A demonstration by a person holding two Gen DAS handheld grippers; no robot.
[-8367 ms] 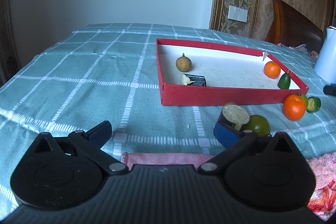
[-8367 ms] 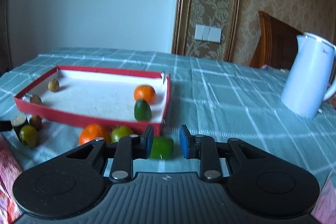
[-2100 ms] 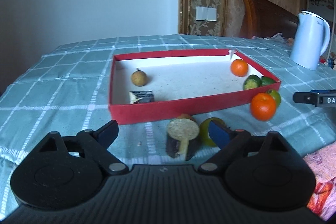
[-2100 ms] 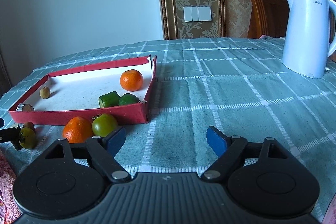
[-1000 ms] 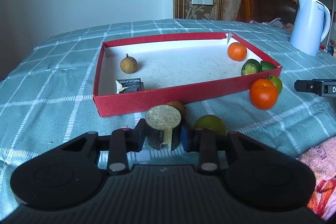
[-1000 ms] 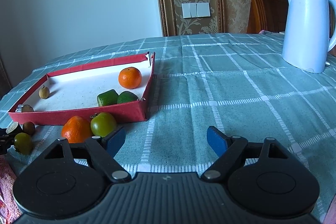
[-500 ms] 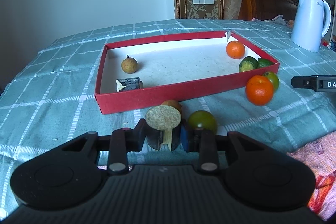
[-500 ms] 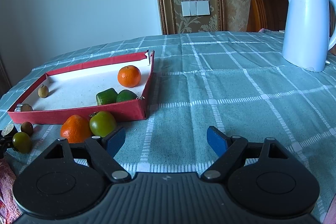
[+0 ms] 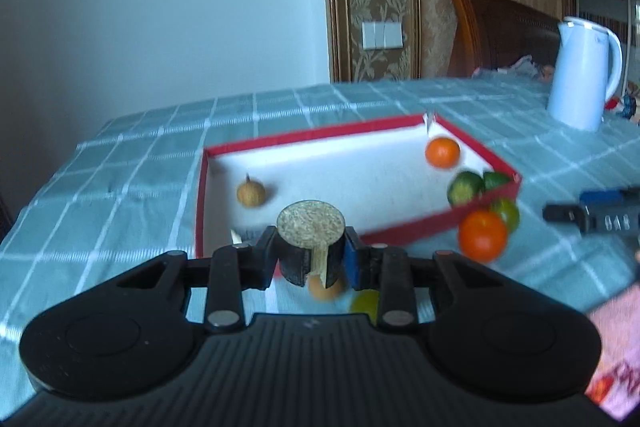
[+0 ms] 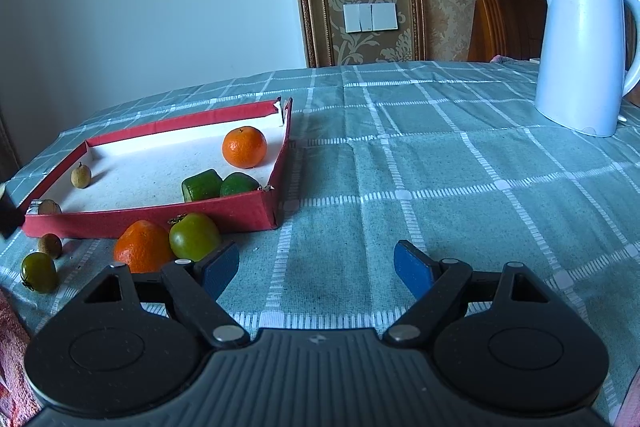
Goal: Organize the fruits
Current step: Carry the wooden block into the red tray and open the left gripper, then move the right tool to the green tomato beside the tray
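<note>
My left gripper (image 9: 310, 255) is shut on a dark cut fruit piece with a pale round face (image 9: 311, 241) and holds it above the cloth, in front of the red tray (image 9: 404, 229). The tray holds a brown longan (image 9: 251, 193), an orange (image 9: 442, 152) and two green fruits (image 9: 464, 187). An orange (image 9: 482, 235) and a green fruit (image 9: 506, 213) lie outside the tray's near right corner. My right gripper (image 10: 316, 269) is open and empty over the cloth, right of that orange (image 10: 142, 247) and green fruit (image 10: 194, 237).
A white kettle (image 10: 580, 47) stands at the far right of the table. A small brown fruit (image 10: 50, 245) and a green one (image 10: 39, 271) lie on the cloth before the tray. A pink towel (image 9: 616, 347) lies at the near edge.
My left gripper closed on the cut fruit piece a second ago and has now lifted it off the cloth toward the tray. The right gripper has stayed open and almost still.
</note>
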